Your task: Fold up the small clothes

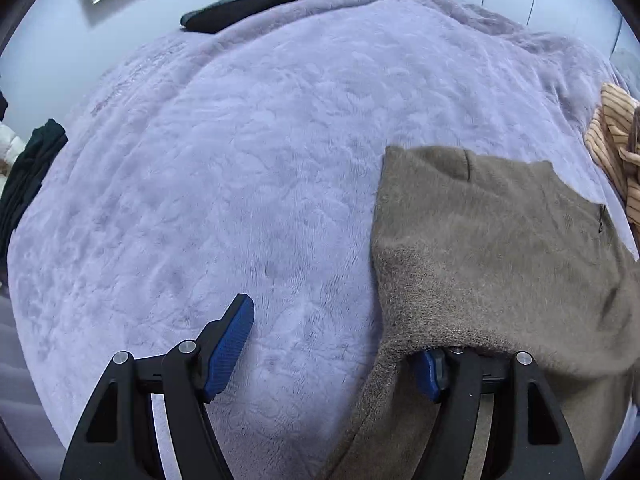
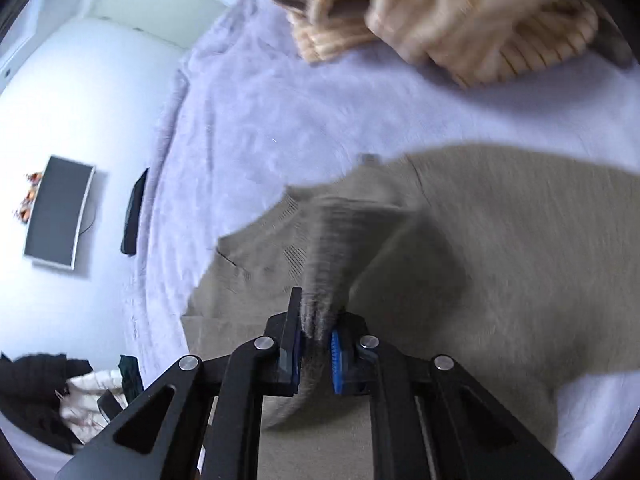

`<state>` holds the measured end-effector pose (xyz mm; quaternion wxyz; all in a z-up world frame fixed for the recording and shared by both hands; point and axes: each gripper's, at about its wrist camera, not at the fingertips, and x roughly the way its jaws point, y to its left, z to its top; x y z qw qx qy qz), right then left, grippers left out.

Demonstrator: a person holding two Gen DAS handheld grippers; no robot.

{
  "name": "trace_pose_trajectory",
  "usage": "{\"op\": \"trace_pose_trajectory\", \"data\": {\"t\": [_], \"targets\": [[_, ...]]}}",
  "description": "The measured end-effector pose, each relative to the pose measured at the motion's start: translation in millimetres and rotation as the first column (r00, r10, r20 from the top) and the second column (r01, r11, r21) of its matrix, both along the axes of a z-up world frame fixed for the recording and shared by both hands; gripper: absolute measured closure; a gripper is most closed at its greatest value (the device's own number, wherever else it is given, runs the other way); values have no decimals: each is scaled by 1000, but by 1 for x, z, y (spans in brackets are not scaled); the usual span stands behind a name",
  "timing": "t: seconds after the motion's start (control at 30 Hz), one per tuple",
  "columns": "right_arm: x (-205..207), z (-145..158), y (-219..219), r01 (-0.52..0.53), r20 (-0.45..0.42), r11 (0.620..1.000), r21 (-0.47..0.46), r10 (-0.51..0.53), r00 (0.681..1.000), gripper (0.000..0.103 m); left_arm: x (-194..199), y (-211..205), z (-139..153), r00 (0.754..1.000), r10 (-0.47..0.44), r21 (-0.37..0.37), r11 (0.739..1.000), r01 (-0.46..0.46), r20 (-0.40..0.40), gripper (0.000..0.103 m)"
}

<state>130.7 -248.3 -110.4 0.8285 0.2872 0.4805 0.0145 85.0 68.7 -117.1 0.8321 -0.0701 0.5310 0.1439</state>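
A fuzzy taupe knit sweater (image 1: 492, 248) lies partly folded on a lavender plush blanket (image 1: 224, 168) covering the bed. The right tool (image 2: 316, 340) pinches a ribbed bunch of it; the left tool (image 1: 332, 344) stands wide, one finger under the fabric's edge. A striped orange garment (image 1: 612, 148) lies nearby.

Your left view is sharp and evenly lit, soft daylight with a bluish tint. Your right view is smeared by motion blur, worst above the brown sweater (image 2: 500, 240), where the striped top (image 2: 460, 20) blurs. Both views bend at the dark edges.
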Motion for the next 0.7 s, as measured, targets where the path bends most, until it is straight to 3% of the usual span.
{"op": "trace_pose_trajectory", "data": {"t": [0.07,0.2,0.27,0.43,0.57,0.7], "targets": [[0,-6,-12,25,-22,999,-26,-26,999,90,-5,-2,-6,999,-34,-2,999,34,-20,31],[-18,-46,-52,124,-156,992,-39,-128,979,91,-18,-8,0,988,-144,12,989,145,-57,31],[-28,-60,-63,152,-177,988,-6,-150,973,93,-29,-5,2,979,-186,15,982,188,-83,31],[-45,-55,-73,184,-183,983,15,-178,967,87,-52,17,15,972,-188,38,980,195,-141,31],[-61,-45,-67,208,-189,978,-13,-207,960,75,-46,28,38,986,-143,29,989,146,-83,31],[-71,-23,-54,201,-135,979,-25,-202,970,60,-10,7,45,975,-220,-3,975,220,-28,31]]}}
